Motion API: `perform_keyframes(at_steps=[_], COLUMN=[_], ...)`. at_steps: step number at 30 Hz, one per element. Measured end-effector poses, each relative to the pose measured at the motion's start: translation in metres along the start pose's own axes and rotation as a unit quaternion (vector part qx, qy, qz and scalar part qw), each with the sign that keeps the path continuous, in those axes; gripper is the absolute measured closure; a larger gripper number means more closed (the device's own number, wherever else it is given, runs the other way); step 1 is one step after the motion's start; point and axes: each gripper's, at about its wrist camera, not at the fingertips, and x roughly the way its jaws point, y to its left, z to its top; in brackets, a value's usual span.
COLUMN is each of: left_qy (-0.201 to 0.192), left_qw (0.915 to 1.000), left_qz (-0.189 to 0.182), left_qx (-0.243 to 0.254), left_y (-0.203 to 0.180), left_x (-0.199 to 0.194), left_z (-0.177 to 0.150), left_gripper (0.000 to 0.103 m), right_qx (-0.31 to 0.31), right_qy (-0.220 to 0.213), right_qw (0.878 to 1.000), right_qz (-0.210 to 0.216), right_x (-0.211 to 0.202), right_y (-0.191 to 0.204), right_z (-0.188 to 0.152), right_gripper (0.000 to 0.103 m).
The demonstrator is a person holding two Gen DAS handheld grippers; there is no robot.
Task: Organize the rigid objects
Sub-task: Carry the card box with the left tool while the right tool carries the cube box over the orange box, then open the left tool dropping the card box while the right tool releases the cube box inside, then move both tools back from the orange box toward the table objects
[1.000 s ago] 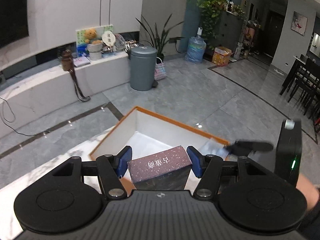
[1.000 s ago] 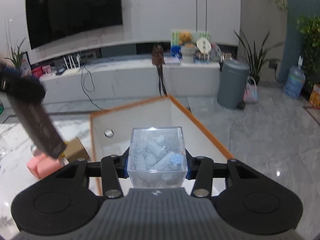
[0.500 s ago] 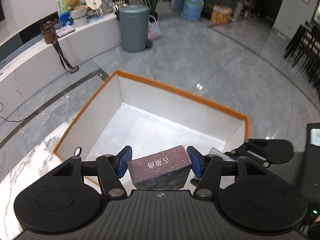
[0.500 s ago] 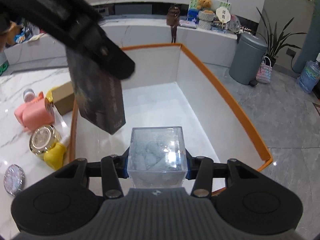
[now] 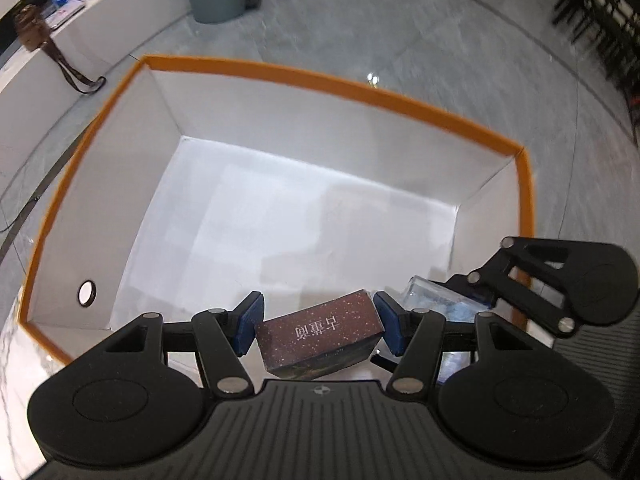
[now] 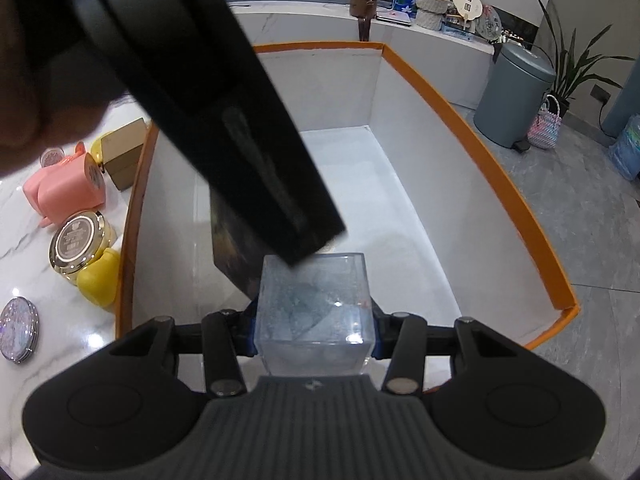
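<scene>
- Left wrist view: I am holding the left gripper [image 5: 318, 326] over the near end of the orange-rimmed box [image 5: 328, 80]; its blue pads [image 5: 250, 322] are standing slightly apart from the maroon carton [image 5: 320, 336], which is sitting tilted between them, so I am recording this gripper as parted, not clamping.
- Whether the carton is resting on the box floor, I cannot tell.
- Right wrist view: I am keeping the right gripper [image 6: 314, 338] closed on the clear cube [image 6: 314, 316], gripping it by both side faces, above the box interior near its closest wall.
- In the same view the left gripper's body [image 6: 224, 92] is crossing overhead, its tip just above the cube's far edge, with the dark carton [image 6: 234, 248] hanging beneath it.
- On the marble worktop [image 6: 24, 240], left of the box, the following are lying: a pink holder [image 6: 64, 190], a gold-lidded jar [image 6: 78, 238], a yellow piece [image 6: 100, 278], a tan carton [image 6: 124, 152] and a glittery disc [image 6: 18, 330].
</scene>
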Motion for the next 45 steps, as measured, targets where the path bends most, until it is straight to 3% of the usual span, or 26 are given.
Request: perform_keyframes(at_steps=[7,14,18,19,26,38,45], left_qy=[0.039,0.029,0.021,0.019,-0.009,-0.051,-0.073], left_qw=[0.9991,0.9993,0.9996,0.9994,0.9969,0.9957,0.9946], left_qz=[-0.016,-0.018,-0.008,-0.010,-0.026,-0.017,0.002], left_qx=[0.005,-0.013,-0.018,-0.026,-0.073,-0.076,-0.074], left_y=[0.001,0.007,0.009,0.011,0.028,0.031,0.035], left_x=[0.028,0.039,0.038,0.036,0.016,-0.038,-0.080], left_z=[0.012,0.022,0.024,0.024,0.017,0.010,-0.012], left_gripper=[0.034,0.031,0.028,0.027,0.022,0.022,0.022], right_qx=[-0.023,-0.029,-0.024,-0.020,-0.003,0.005,-0.001], right_qy=[0.020,0.041,0.035,0.030,0.022,-0.003,-0.018], right_qw=[1.000,0.999,0.999,0.999,0.999,0.999,0.998], right_qz=[-0.005,-0.006,-0.030,-0.032,-0.036,-0.048,-0.053], right_x=[0.012,0.025,0.029,0.028,0.026,0.003,-0.016], right_y=[0.001,0.003,-0.003,-0.005,-0.010,-0.001,0.014], right_z=[0.003,0.007,0.011,0.012,0.014,0.020,0.027], right_gripper=[0.056,0.056,0.032,0.032,0.032,0.032,0.032])
